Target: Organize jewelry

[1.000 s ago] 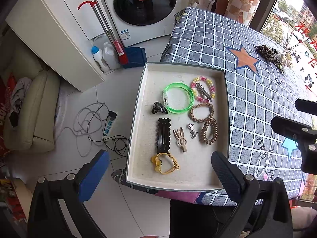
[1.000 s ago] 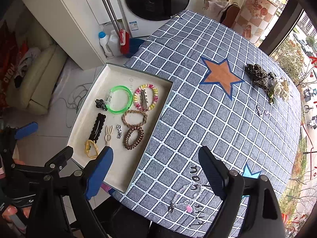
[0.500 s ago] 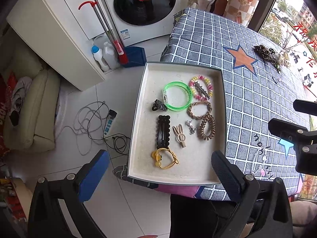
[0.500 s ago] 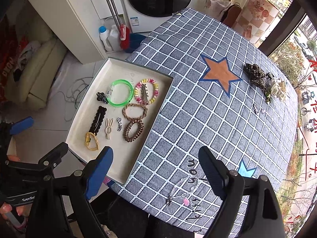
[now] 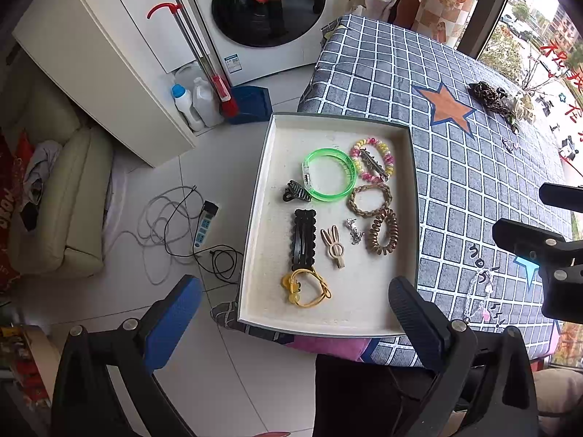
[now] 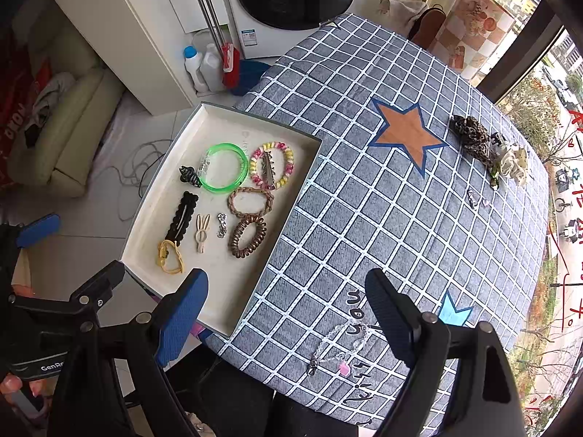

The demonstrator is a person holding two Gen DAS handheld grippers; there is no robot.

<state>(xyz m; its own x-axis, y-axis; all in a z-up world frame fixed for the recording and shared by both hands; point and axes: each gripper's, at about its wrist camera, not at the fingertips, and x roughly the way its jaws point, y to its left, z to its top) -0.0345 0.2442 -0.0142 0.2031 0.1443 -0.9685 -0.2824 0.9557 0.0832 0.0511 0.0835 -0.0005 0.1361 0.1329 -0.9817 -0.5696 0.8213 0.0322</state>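
Note:
A white tray [image 5: 280,138] at the table's left edge holds a green bangle [image 5: 329,174], a beaded bracelet [image 5: 371,158], a braided band [image 5: 370,200], a brown coil tie [image 5: 382,231], black clips and a yellow heart tie [image 5: 306,286]. The tray also shows in the right wrist view [image 6: 153,211]. A clear bead chain [image 6: 337,346] lies on the cloth near the front edge, and it also shows in the left wrist view [image 5: 477,295]. My left gripper [image 5: 291,313] is open and empty, high above the tray's near end. My right gripper [image 6: 284,306] is open and empty above the chain.
The grid tablecloth [image 6: 364,196] has an orange star [image 6: 408,134]. A leopard scrunchie [image 6: 472,136], a cream scrunchie [image 6: 513,158] and a small trinket [image 6: 472,196] lie at the far right. A washing machine [image 5: 269,3], bottles, floor cables [image 5: 171,225] and a sofa stand left.
Both grippers have risen a little, so the tray and table look smaller. Both stay open. Nothing on the table has moved.

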